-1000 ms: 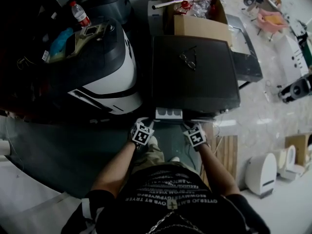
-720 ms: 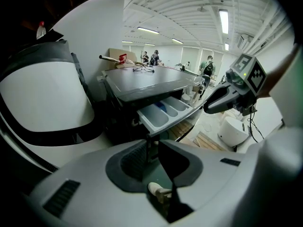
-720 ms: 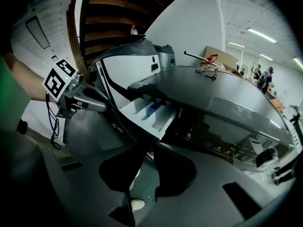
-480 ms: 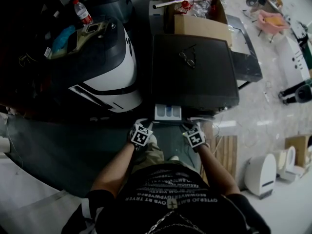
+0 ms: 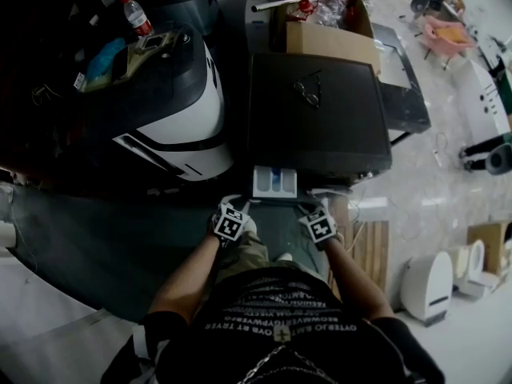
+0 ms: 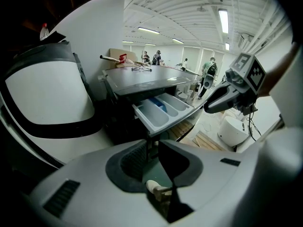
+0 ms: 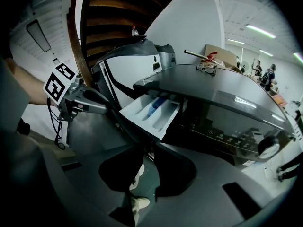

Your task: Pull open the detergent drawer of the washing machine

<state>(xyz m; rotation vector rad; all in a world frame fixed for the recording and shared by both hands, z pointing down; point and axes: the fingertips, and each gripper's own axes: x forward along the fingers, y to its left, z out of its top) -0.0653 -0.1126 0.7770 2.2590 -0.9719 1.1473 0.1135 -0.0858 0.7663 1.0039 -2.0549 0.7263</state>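
Note:
The dark washing machine stands in front of me with its pale detergent drawer pulled out toward me. Its compartments show, one of them blue. My left gripper meets the drawer's left front corner. Its jaws are closed on the lower lip of the drawer front. My right gripper sits at the right front corner. There its jaws stand close together on the drawer's front edge. Each gripper shows in the other's view: right gripper, left gripper.
A white-and-black machine stands close on the left with a bottle on it. Glasses lie on the washer's top, with a cardboard box behind. A wooden pallet and a white appliance are at right. People stand far off.
The drawer has slid farther out of the washer toward me. Both grippers have drawn back with it, the left a little more than the right.

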